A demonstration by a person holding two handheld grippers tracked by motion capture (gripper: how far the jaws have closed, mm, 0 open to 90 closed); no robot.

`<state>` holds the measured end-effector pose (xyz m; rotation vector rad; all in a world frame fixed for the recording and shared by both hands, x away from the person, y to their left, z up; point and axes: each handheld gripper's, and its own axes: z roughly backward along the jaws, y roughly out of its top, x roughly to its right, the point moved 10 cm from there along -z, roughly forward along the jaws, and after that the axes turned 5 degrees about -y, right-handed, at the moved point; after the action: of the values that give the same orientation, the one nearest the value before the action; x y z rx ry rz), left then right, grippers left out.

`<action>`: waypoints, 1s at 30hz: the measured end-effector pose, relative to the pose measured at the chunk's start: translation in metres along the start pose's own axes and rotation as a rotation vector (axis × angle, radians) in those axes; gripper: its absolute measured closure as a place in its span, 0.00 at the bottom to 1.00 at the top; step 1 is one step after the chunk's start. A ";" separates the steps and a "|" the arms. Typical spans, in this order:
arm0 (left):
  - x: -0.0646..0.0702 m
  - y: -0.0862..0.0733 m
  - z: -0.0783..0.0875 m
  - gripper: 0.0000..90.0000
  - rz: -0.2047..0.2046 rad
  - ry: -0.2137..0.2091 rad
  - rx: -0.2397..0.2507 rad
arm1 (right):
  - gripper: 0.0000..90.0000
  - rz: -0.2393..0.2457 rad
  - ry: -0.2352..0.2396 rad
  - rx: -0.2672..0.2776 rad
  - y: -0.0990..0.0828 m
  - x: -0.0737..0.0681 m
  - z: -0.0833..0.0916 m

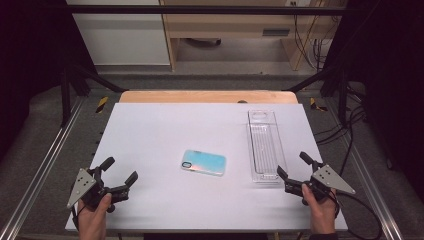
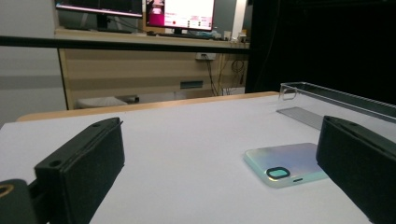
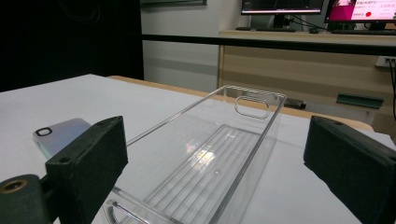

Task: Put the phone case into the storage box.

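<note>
- Both of my hands sit nearest, at the near edge of the desk (image 1: 150, 125); my left hand (image 1: 92, 217) carries the left gripper (image 1: 121, 180), my right hand (image 1: 320, 210) the right gripper (image 1: 292, 172); that makes two hands and two grippers.
- Left fingers (image 2: 81, 170) stand wide apart with nothing between them but bare white desk; I judge they are spread ready for a flat, wide thing.
- Ahead of the left fingers and off toward the right-hand one lies one phone case (image 1: 203, 162), flat, back up, its camera cutout turned toward me; it lies well apart from these fingers, untouched.
- Right fingers (image 3: 88, 161) are apart too, clamped on nothing; the near end of one clear plastic tray (image 1: 264, 145) lies just ahead of them, its long side running away from me.
- In the right gripper view the tray's (image 3: 219, 154) near end sits between the two fingers, though I cannot tell if either one touches the rim; its ribbed floor holds nothing.
- My reading: the tray lies lengthwise so that the case can slide or drop in, and each hand waits by its own thing, left for the case, right to steady the tray.
- Counted on the desk: one case, one tray.
</note>
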<state>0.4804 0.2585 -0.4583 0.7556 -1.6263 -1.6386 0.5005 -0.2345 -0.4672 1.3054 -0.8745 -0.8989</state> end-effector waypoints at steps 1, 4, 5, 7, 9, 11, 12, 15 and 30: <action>0.000 -0.001 0.000 0.01 0.002 0.007 -0.006 | 0.06 0.002 -0.001 -0.003 -0.001 0.000 0.000; 0.005 -0.002 0.002 0.01 -0.010 0.028 -0.030 | 0.06 0.006 -0.008 -0.008 -0.003 0.000 0.001; 0.006 -0.003 0.002 0.01 -0.012 0.030 -0.035 | 0.06 0.002 -0.007 -0.010 -0.003 0.000 0.002; 0.008 -0.003 0.003 0.01 -0.006 0.033 -0.038 | 0.05 0.004 -0.012 -0.007 -0.003 0.001 0.002; 0.011 -0.003 0.003 0.01 -0.011 0.029 -0.044 | 0.05 0.001 -0.013 -0.001 -0.001 0.000 0.004; 0.012 -0.003 0.003 0.02 -0.012 0.030 -0.049 | 0.05 0.000 -0.014 0.006 0.000 0.000 0.005; 0.013 -0.006 0.004 0.02 -0.016 0.042 -0.076 | 0.05 -0.001 -0.015 0.008 0.001 0.000 0.006; 0.016 -0.007 0.007 0.02 -0.004 0.046 -0.076 | 0.05 -0.003 -0.016 0.007 0.000 0.001 0.005; 0.015 -0.003 0.006 0.06 -0.011 0.072 -0.114 | 0.04 0.040 0.005 -0.030 -0.004 -0.010 -0.003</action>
<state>0.4662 0.2495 -0.4603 0.7576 -1.4681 -1.6771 0.4991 -0.2244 -0.4712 1.2594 -0.8770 -0.8736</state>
